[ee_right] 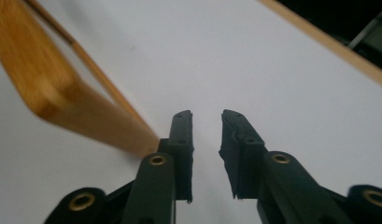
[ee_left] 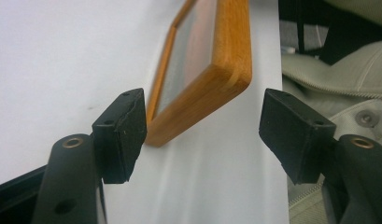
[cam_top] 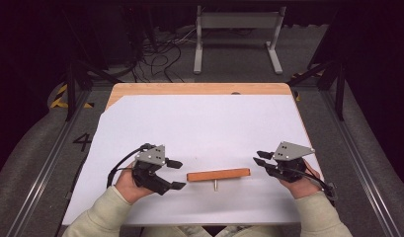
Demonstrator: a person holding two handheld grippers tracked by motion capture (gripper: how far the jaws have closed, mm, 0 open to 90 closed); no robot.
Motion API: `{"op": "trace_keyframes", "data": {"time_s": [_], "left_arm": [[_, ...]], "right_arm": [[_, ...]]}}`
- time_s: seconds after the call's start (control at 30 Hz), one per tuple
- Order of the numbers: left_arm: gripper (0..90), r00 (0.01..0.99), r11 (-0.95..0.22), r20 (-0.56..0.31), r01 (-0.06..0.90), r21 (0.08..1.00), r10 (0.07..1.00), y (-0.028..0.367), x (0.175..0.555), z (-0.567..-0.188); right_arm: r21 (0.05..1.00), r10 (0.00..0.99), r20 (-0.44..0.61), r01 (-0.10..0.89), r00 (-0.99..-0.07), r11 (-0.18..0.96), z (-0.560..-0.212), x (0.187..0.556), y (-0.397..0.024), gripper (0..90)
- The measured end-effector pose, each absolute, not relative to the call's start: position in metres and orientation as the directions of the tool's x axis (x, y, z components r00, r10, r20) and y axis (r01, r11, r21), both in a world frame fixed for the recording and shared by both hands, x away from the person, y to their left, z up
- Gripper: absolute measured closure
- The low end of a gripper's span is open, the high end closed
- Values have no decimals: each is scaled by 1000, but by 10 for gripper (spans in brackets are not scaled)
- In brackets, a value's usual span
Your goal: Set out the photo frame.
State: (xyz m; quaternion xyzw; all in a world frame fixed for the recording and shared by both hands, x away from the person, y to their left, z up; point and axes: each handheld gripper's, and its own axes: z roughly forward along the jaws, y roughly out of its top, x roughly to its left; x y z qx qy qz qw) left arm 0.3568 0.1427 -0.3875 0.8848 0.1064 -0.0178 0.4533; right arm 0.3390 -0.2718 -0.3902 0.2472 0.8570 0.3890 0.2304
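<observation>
On white sheet [cam_top: 199, 123], wood frame [cam_top: 218, 174] btwn L hand-held gripper [cam_top: 175, 174], R hand-held gripper [cam_top: 259, 157]

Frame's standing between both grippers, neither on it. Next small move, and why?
Probably ease the left gripper forward: its jaws are open with the wooden frame's corner just ahead, untouched. The right gripper is nearly closed, beside the frame.

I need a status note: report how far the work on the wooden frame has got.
Done: the wooden frame stands on the white sheet, propped on its metal peg. In hand: nothing; the left tongs and right tongs flank its ends, both open and apart from it. What remains can't be judged.
</observation>
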Motion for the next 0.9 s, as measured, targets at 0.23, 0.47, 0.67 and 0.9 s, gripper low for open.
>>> {"op": "trace_keyframes", "data": {"time_s": [0.23, 0.47, 0.67, 0.9], "left_arm": [[319, 960, -474, -147, 248, 845, 240, 162, 371, -388], [339, 915, -426, -121, 293, 856, 385, 171, 378, -392], [357, 873, -415, -125, 344, 842, 472, 171, 386, -399], [348, 867, -414, -132, 357, 837, 481, 168, 389, -402]], "right_arm": [[715, 556, -148, 299, -818, 631, -404, 338, -270, 850], [655, 496, -78, 330, -865, 679, -415, 338, -265, 900], [629, 453, -54, 323, -890, 708, -424, 339, -252, 900], [636, 451, -27, 333, -892, 696, -435, 345, -242, 900]]}}
